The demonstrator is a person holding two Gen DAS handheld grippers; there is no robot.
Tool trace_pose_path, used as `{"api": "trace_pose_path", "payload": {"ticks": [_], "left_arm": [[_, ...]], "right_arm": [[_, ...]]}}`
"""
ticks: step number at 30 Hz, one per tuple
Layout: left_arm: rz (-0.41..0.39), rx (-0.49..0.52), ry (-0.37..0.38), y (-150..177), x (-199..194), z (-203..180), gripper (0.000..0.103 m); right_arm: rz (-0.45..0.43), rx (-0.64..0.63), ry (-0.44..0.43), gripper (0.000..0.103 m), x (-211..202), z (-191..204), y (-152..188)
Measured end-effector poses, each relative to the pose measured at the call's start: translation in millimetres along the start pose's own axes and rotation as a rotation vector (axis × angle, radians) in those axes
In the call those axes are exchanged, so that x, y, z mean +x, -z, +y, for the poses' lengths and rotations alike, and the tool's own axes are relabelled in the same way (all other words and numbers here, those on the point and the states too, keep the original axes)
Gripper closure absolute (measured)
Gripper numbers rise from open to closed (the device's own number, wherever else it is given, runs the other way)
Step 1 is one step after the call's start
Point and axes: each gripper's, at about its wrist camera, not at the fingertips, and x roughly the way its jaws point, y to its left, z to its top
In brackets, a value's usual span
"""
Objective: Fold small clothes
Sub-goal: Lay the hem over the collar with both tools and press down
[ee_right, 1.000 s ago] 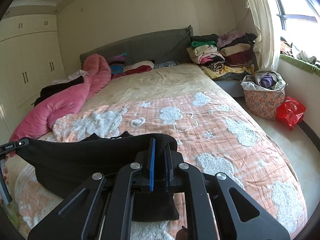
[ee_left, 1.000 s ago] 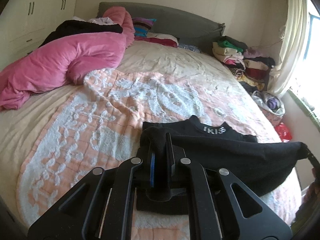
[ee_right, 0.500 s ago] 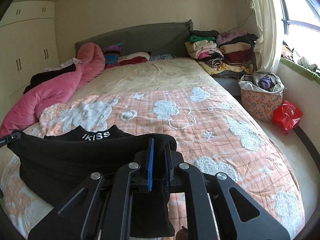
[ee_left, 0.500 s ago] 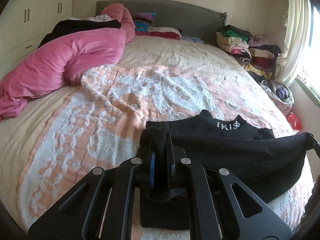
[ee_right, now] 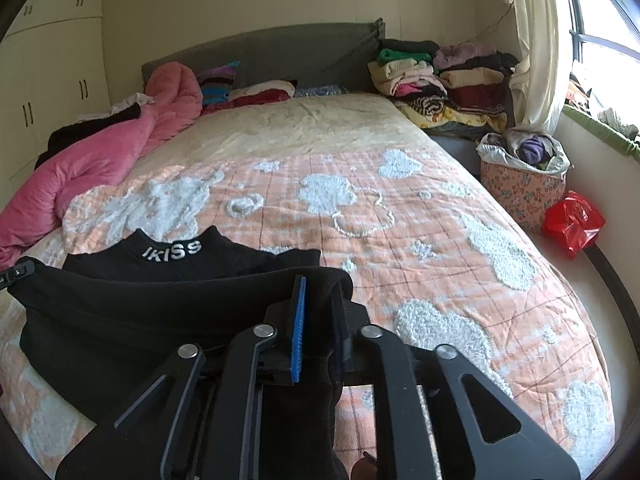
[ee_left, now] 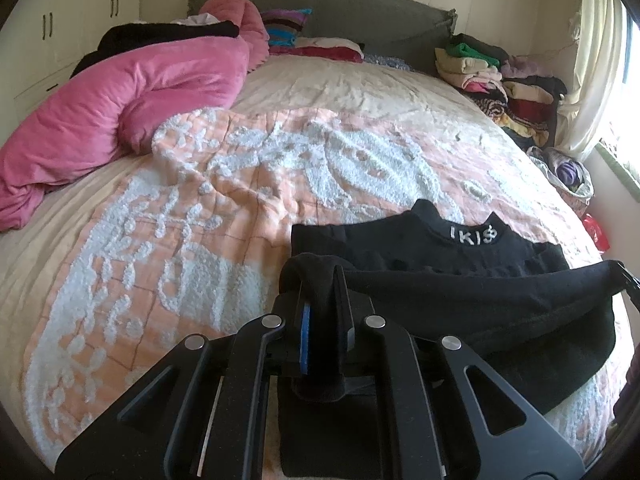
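Bedroom conditions are showing a wide bed [ee_right: 400, 152] under an orange-and-white quilt [ee_left: 192, 216], with a pink duvet [ee_left: 120, 96] lying at the upper left of the left wrist view and stacked clothes [ee_right: 432, 80] sitting upper right beside the headboard; a black garment [ee_left: 420, 240] is lying at the lower centre of both views, its lettered neckband [ee_right: 172, 249] resting flat on the quilt while its near edge is being carried across as a fold; the left gripper [ee_left: 322, 316] is pinching one end of that edge, cloth bunching between pressed-together jaws; the right gripper [ee_right: 318, 320] is holding the other end, and its jaws have just been opening, with cloth sitting between them and a gap showing beside the blue pad; the fabric is judged light, soft and limp, sagging between the two holds, so it should be taken at the corners of a hem and kept taut, since a slack pinch is likely to let it slip; against the earlier frames, both views are looking closer and lower over the quilt, the neckband is appearing fuller and clearer, and the carried edge is lying nearer the garment body beneath.
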Motion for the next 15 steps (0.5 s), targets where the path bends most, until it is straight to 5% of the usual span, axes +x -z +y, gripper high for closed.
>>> {"api": "trace_pose_path", "payload": {"ticks": [3,5,11,15], "left_arm": [[-0.003,0.001,0.006,2,-1,0,0.088],[-0.041,0.003,-0.028,4,-8,0,0.056],[-0.102,0.024,-0.016,10,-32,-6,0.055],[-0.079,0.04,0.043,22,-40,-18,0.063]], "right_arm": [[-0.01,0.011,-0.007,0.063,-3,-1,1],[-0.024,0.011,-0.009,0.059,-9,-2,2],[-0.045,-0.043,-0.039,0.06,-32,5,12],[-0.012,-0.108,-0.097,0.084,-41,18,24]]}}
